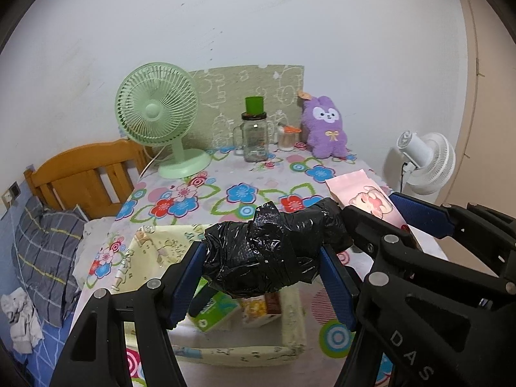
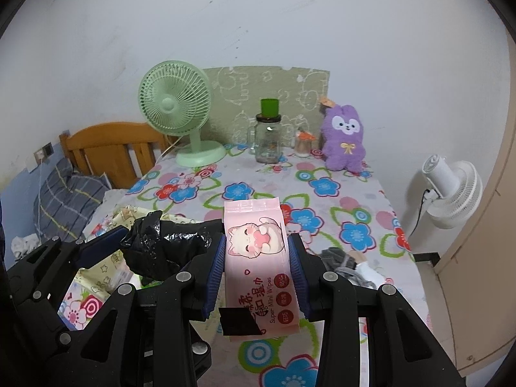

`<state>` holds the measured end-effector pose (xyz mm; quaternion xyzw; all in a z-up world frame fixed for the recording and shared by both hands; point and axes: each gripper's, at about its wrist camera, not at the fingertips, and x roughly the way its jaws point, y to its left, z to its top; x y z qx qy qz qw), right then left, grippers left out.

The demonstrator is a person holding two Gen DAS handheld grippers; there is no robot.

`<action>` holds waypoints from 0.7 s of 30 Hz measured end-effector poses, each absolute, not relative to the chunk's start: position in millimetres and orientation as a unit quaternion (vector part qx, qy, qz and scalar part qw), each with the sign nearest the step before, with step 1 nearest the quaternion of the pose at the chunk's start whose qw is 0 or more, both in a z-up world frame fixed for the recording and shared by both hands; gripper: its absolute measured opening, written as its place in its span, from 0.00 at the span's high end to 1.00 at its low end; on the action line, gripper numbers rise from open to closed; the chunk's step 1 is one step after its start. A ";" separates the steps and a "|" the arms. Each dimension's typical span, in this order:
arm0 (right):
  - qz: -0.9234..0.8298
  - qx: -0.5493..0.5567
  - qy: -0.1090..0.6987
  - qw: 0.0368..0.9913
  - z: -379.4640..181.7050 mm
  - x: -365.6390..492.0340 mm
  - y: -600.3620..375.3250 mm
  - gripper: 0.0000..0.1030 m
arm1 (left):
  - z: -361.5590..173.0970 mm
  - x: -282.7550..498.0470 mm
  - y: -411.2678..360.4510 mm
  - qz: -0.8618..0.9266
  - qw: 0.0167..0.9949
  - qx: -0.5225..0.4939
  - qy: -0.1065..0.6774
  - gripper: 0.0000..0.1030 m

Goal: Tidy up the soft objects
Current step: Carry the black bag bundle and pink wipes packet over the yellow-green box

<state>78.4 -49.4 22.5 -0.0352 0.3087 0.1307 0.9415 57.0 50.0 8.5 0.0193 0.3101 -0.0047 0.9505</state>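
My left gripper (image 1: 262,262) is shut on a crumpled black plastic bundle (image 1: 267,251), held above a pale yellow fabric bin (image 1: 292,319) on the flowered table. Several small packs (image 1: 222,312) lie inside the bin. My right gripper (image 2: 256,267) is shut on a pink pack of mini wipes (image 2: 258,258) with a cartoon cat, just right of the bundle (image 2: 164,245). In the left wrist view the pink pack (image 1: 371,200) and the right gripper (image 1: 396,222) sit at the right. A purple plush rabbit (image 2: 345,138) stands at the table's back right.
A green desk fan (image 2: 180,113), a glass jar with a green lid (image 2: 269,138) and a small jar (image 2: 303,145) stand along the back wall. Grey fabric (image 2: 342,258) lies right of my right gripper. A bed with a wooden headboard (image 1: 87,174) is left; a white fan (image 2: 451,190) stands right.
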 end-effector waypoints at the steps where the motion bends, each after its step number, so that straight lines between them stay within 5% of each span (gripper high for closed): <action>1: 0.134 -0.036 0.310 0.941 21.1 80.0 -46.3 0.59 | 7.0 58.5 52.9 -0.003 0.950 0.019 0.312 0.30; 21: 0.188 -0.055 0.356 0.914 -14.3 106.1 17.3 0.59 | -30.0 72.2 110.3 0.039 0.933 0.001 0.359 0.30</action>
